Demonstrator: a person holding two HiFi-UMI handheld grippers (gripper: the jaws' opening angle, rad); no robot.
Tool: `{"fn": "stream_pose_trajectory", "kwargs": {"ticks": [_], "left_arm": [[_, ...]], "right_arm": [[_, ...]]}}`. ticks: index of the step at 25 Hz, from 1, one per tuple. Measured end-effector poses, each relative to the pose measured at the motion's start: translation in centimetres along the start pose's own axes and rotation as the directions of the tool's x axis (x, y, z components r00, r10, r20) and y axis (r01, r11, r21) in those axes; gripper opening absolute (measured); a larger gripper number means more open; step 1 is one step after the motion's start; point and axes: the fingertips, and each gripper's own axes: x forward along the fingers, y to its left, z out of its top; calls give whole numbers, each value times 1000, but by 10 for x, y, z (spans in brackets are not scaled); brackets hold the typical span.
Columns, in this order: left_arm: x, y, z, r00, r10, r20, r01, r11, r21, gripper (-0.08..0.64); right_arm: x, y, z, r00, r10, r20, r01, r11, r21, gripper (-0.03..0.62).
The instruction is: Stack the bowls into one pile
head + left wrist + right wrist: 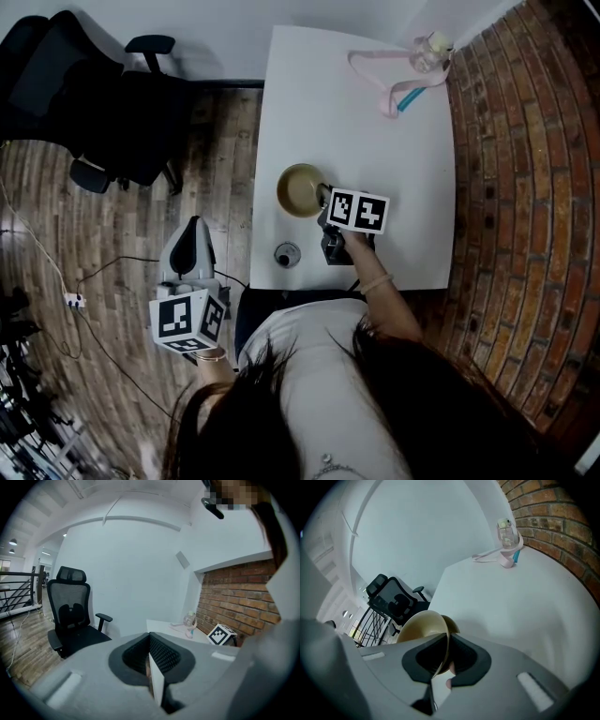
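R gripper (446,641) — clamped on bowl (419,625).

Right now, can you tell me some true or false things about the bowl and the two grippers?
1. The right gripper is shut on the rim of the round tan bowl. True.
2. The left gripper holds a bowl too. False: its jaws are together with nothing between them.
3. The left gripper hangs over the white table. False: it is off the table's edge, over the wooden plank floor.
4. A black office chair stands on the wooden plank floor beside the table. True.
5. The clear bottle with a pink strap stands right next to the bowl. False: it is at the table's far end.
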Motion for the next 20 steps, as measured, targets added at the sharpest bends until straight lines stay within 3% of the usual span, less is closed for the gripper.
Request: {"fn": "stream_pose_trajectory", "kwargs": {"ticks": [20], "left_arm": [[9,-6,6,999,-37,-3,38,999,22,-2]], "right_arm": [[-2,-1,5,1000,3,22,-4,1000,16,61]]}}
